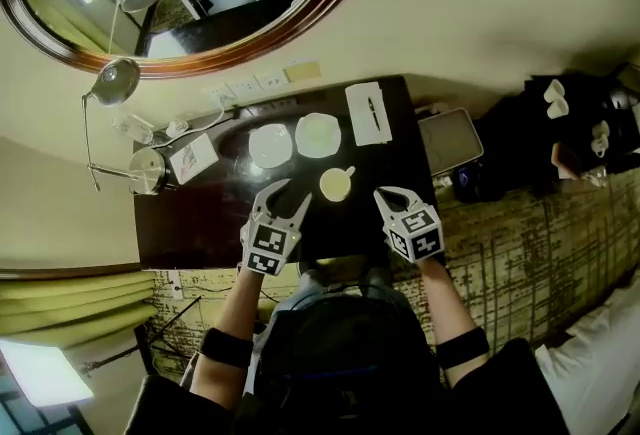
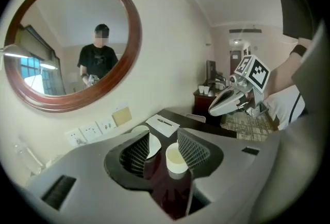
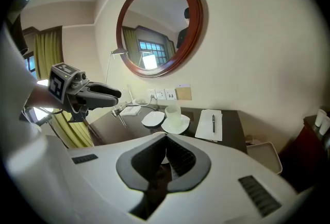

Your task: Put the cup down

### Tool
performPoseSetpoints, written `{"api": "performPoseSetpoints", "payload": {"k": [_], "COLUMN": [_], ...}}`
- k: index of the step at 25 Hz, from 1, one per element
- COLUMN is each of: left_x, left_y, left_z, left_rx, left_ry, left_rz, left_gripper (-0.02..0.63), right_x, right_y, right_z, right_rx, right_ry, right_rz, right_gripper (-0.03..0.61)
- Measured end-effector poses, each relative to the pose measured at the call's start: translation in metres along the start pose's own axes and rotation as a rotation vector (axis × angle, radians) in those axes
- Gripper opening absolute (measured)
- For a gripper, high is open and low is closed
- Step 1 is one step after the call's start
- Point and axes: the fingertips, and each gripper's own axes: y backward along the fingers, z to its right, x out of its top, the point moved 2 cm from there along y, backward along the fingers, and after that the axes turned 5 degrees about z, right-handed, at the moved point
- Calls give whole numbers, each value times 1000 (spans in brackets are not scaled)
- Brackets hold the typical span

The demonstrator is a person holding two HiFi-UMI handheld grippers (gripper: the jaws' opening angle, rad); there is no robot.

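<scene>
Both forearms reach forward over the dark desk (image 1: 200, 218), grippers tilted down. The left gripper (image 1: 285, 193) is spread and empty; the right gripper (image 1: 392, 195) is pressed together. The cup (image 1: 337, 185) stands on the desk between them, near two saucers (image 1: 270, 145).

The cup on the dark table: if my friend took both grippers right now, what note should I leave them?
Left gripper: open, holding nothing, hanging above the table close to the cup.
Right gripper: shut, empty, off to the cup's other side.
Cup: upright on the dark table, in front of the saucers, touching neither gripper.
Done: the cup is down and let go.
Left: probably nothing, just draw both grippers back.
</scene>
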Motion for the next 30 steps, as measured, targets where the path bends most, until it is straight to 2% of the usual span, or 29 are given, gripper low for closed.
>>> {"api": "performPoseSetpoints", "payload": {"k": [5, 8, 10, 13, 15, 21, 26, 30], "left_x": [-14, -28, -40, -57, -65, -70, -66, -66], "left_y": [28, 46, 56, 70, 77, 83, 81, 81], "left_z": [-15, -23, -31, -41, -47, -50, -48, -47], "left_rx": [79, 152, 206, 271, 300, 337, 342, 338], "left_ry": [65, 189, 291, 412, 446, 443, 350, 382], "left_rz": [10, 12, 13, 1, -10, -13, -43, -37], "left_gripper": [112, 64, 5, 0, 0, 0, 0, 0], "right_x": [10, 13, 15, 16, 15, 9, 6, 12], "right_y": [-8, -12, -15, -19, -21, -22, -26, -28], "right_z": [-11, -15, -15, -17, -19, -19, -16, -12], "right_rx": [47, 66, 73, 82, 89, 93, 89, 82], "right_ry": [31, 45, 54, 64, 69, 67, 63, 58], "right_rz": [-5, -8, -12, -18, -23, -42, -49, -35], "right_gripper": [2, 2, 2, 2, 2, 2, 2, 2]}}
